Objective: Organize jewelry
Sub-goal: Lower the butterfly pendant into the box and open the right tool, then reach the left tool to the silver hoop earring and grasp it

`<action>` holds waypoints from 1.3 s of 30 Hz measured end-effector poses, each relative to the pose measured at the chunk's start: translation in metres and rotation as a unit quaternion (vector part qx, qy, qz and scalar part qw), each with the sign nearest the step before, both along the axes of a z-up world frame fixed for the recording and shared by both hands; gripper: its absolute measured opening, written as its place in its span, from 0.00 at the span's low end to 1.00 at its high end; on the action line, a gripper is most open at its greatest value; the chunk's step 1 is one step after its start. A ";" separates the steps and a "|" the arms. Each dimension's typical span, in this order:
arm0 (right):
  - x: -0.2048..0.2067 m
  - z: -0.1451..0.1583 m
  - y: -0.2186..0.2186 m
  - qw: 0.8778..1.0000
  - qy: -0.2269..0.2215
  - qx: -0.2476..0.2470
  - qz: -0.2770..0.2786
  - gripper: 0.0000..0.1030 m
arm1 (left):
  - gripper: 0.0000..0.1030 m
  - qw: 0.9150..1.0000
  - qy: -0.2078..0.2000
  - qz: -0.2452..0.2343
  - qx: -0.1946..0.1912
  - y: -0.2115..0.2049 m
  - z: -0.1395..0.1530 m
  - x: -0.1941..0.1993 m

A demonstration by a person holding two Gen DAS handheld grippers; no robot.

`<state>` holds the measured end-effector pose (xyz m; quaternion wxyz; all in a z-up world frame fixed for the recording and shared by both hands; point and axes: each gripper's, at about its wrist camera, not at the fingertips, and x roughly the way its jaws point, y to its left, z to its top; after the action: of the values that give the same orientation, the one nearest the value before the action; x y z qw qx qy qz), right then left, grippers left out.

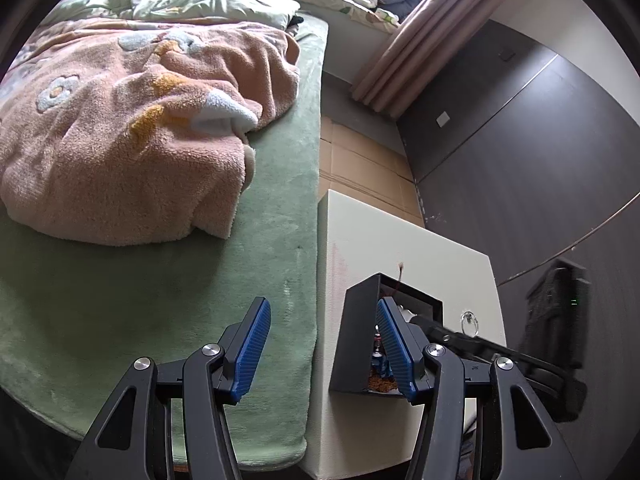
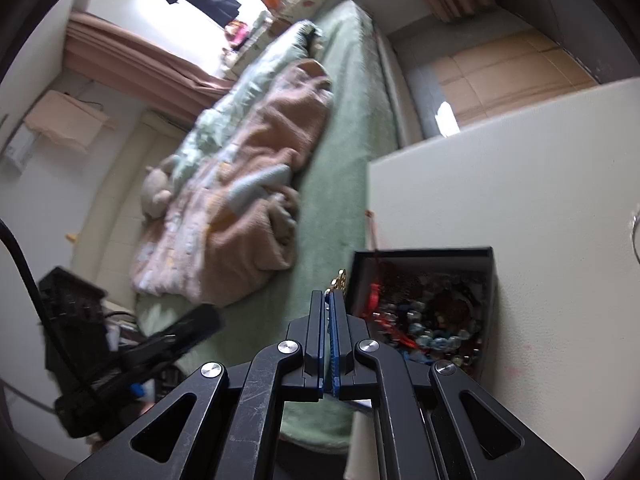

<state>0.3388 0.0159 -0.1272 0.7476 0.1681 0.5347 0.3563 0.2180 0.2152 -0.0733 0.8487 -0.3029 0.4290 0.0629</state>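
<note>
Right gripper (image 2: pixel 329 300) lifting a gold link chain (image 2: pixel 338 280) beside the black open-topped jewelry box (image 2: pixel 420 254).
Its fingers are pinching shut on the limp, light, slippery chain; left gripper (image 1: pixel 324 344) is hanging half-open, empty, straddling the box wall on the white table (image 1: pixel 440 248).

One black box (image 2: pixel 420 256), two blankets (image 1: pixel 120 140).

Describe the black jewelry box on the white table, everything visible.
The black jewelry box is square, open-topped and thin-walled, like card. It stands upright on the white table near the edge beside the bed. It is heaped with mixed beads, mostly blue and dark, plus red cord. A gold chain sits at its left wall.
</note>
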 end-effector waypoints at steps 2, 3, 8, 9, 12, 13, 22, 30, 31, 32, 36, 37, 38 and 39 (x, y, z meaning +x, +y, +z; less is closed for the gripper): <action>0.007 -0.019 0.000 0.999 0.037 -0.037 -0.009 0.15 | 0.55 1.000 0.001 0.000 0.000 0.000 -0.001 0.000; 0.010 -0.026 -0.003 0.998 0.055 -0.042 -0.015 0.26 | 0.55 1.000 0.002 -0.001 0.000 -0.001 -0.002 0.000; 0.005 -0.013 -0.024 0.998 0.032 -0.030 -0.043 0.44 | 0.55 1.000 0.002 -0.009 0.003 -0.009 -0.001 0.004; 0.004 -0.007 -0.029 0.998 0.028 -0.024 -0.045 0.44 | 0.55 1.000 0.002 -0.012 0.005 -0.011 0.000 0.005; -0.001 0.006 -0.047 0.998 0.014 -0.011 -0.058 0.45 | 0.55 1.000 0.003 -0.023 0.008 -0.021 0.000 0.011; -0.002 0.010 -0.054 0.998 0.011 -0.007 -0.064 0.46 | 0.55 1.000 0.003 -0.027 0.010 -0.025 0.001 0.013; -0.002 0.035 -0.115 0.992 -0.014 0.018 -0.121 0.66 | 0.55 0.997 0.009 -0.071 0.028 -0.068 0.006 0.036; 0.008 0.028 -0.173 0.985 -0.006 0.014 -0.169 0.67 | 0.55 0.993 0.011 -0.110 0.043 -0.115 0.010 0.061; 0.009 0.026 -0.180 0.985 -0.004 0.013 -0.173 0.67 | 0.55 0.992 0.013 -0.116 0.045 -0.121 0.010 0.065; 0.010 0.024 -0.185 0.984 -0.002 0.012 -0.177 0.68 | 0.55 0.992 0.016 -0.120 0.046 -0.127 0.009 0.068; 0.012 0.018 -0.209 0.979 0.003 0.016 -0.203 0.89 | 0.55 0.988 0.022 -0.141 0.052 -0.153 0.007 0.083; 0.012 0.017 -0.213 0.978 0.003 0.018 -0.209 0.89 | 0.55 0.988 0.023 -0.146 0.055 -0.159 0.007 0.087; 0.012 0.016 -0.219 0.977 0.003 0.019 -0.214 0.89 | 0.56 0.986 0.024 -0.152 0.058 -0.166 0.006 0.090; 0.013 0.015 -0.224 0.976 0.004 0.020 -0.216 0.89 | 0.56 0.985 0.026 -0.158 0.062 -0.174 0.005 0.095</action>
<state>0.3523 -0.2081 -0.1121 0.8014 0.2958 0.4815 0.1960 0.3127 0.0414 -0.0684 0.8534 -0.1765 0.4890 -0.0381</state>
